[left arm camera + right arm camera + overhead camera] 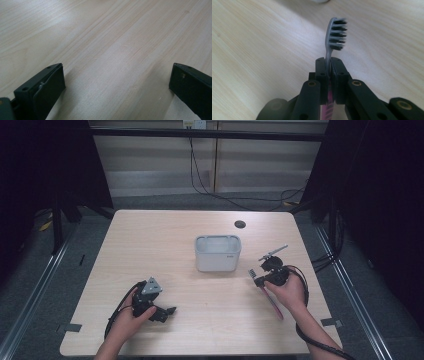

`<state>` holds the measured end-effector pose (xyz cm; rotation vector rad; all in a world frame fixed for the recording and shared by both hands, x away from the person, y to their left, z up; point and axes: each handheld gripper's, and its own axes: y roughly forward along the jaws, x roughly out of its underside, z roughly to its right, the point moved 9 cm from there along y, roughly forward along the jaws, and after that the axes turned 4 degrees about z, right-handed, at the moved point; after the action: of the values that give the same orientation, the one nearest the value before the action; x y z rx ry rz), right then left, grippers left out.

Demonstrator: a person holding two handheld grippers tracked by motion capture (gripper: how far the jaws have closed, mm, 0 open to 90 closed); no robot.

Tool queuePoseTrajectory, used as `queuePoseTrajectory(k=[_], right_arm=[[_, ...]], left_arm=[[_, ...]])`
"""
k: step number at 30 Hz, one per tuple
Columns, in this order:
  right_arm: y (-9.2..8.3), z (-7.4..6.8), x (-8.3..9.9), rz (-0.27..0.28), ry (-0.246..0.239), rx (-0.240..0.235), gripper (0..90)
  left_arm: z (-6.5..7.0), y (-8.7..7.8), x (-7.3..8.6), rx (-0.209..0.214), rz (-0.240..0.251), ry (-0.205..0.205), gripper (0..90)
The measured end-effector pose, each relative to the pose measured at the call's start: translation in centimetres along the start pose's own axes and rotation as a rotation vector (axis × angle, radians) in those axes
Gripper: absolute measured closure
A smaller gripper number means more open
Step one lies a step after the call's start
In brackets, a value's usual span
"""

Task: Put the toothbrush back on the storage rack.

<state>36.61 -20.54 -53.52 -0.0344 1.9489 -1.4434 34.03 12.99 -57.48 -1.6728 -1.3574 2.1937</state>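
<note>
A toothbrush (272,304) with a pink handle and a grey neck lies low over the table at the right. My right gripper (260,280) is shut on its neck. In the right gripper view the jaws (329,67) clamp the neck just below the head (337,33), whose dark bristles face right, and the pink handle runs back under the gripper. My left gripper (170,312) rests on the table at the lower left. Its jaws (117,85) stand wide open over bare wood, with nothing between them.
A white rectangular container (200,257) stands open-topped at the middle of the wooden table (165,235), just left of and beyond the right gripper. A small dark hole (240,224) sits in the tabletop behind it. Cables trail across the floor beyond the far edge.
</note>
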Motion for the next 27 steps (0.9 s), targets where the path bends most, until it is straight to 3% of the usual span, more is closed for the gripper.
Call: queuePoseTrajectory(k=[7,18,27], right_arm=[[-1.3,0.0,-1.1,0.075,0.013,-0.018,85.1],[-2.5,-0.2,-1.8,0.121,0.015,-0.028,85.2],[-3.9,-0.2,-3.0,0.197,0.015,-0.033,85.2]], left_arm=[[0.0,0.0,0.0,0.0,0.0,0.0,0.0],[0.0,0.0,0.0,0.0,0.0,0.0,0.0],[0.0,0.0,0.0,0.0,0.0,0.0,0.0]])
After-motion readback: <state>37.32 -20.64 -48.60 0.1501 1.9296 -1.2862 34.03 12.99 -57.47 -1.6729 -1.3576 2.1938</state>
